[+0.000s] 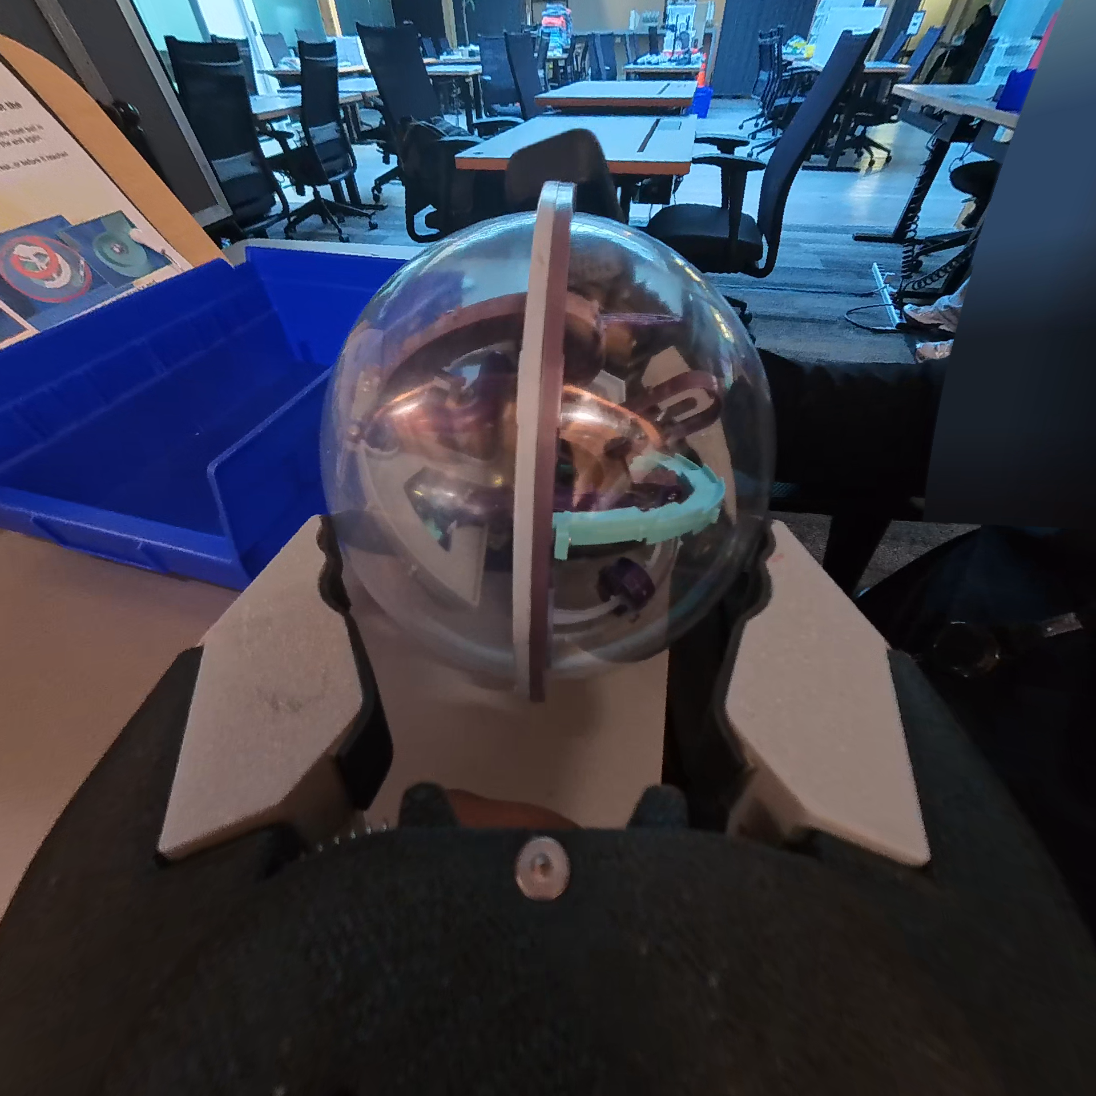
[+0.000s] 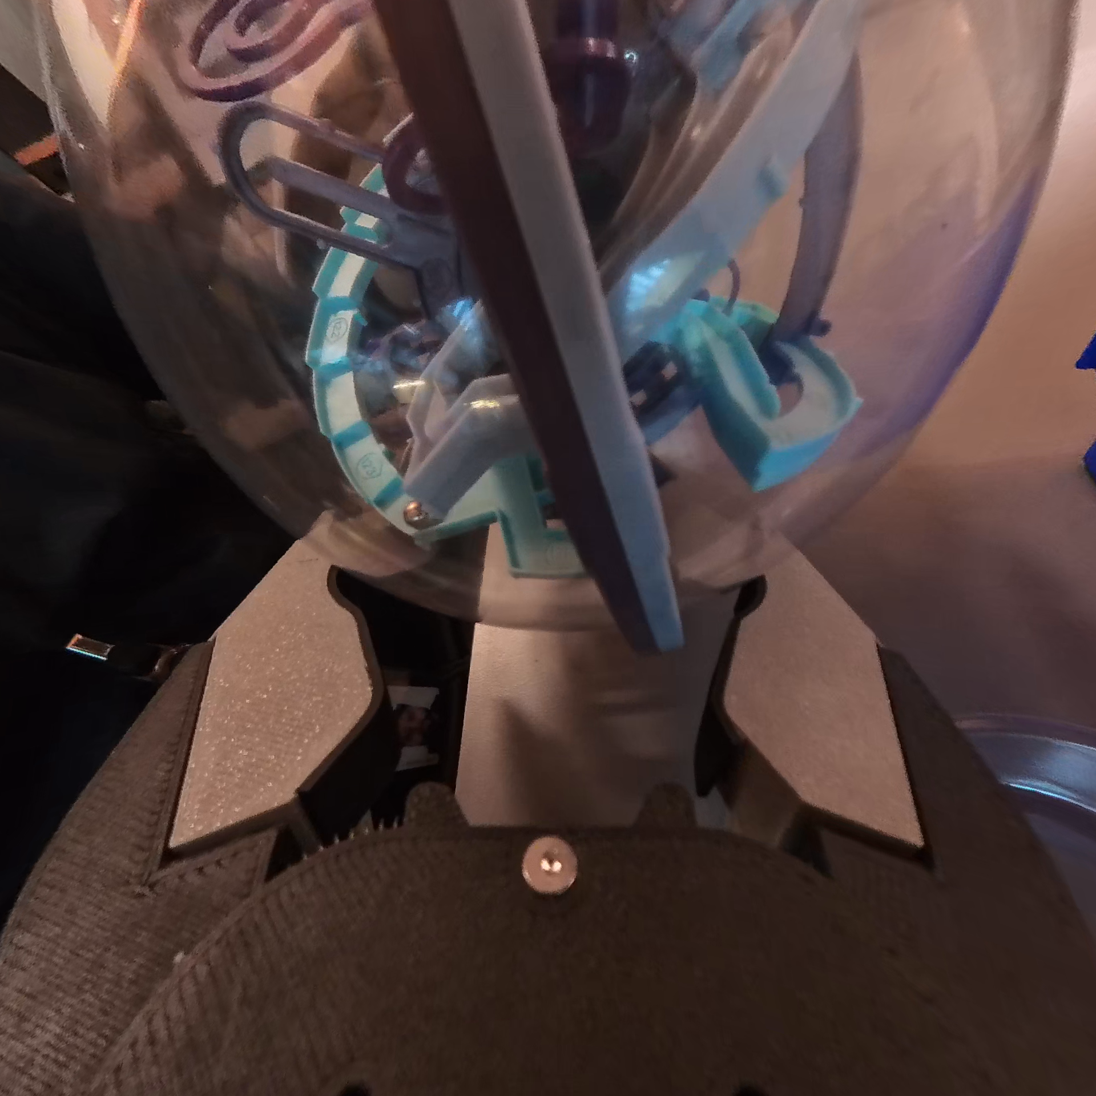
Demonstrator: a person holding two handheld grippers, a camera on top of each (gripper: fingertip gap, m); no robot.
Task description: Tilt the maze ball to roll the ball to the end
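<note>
Two grippers, left (image 1: 545, 534) and right (image 2: 545, 584), are each pinching the clear plastic maze sphere (image 1: 623, 379), beside the blue plastic bin (image 1: 136, 415).

Your clear plastic maze ball (image 1: 451, 451) shows a grey-and-maroon rim band (image 1: 537, 445), turquoise tracks (image 2: 338, 368), purple pieces and a silver ball (image 2: 414, 512), beside a blue bin (image 1: 148, 427).

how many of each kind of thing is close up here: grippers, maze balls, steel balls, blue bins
grippers: 2, left gripper and right gripper
maze ball: 1
small steel ball: 1
blue bin: 1
total: 5
</note>
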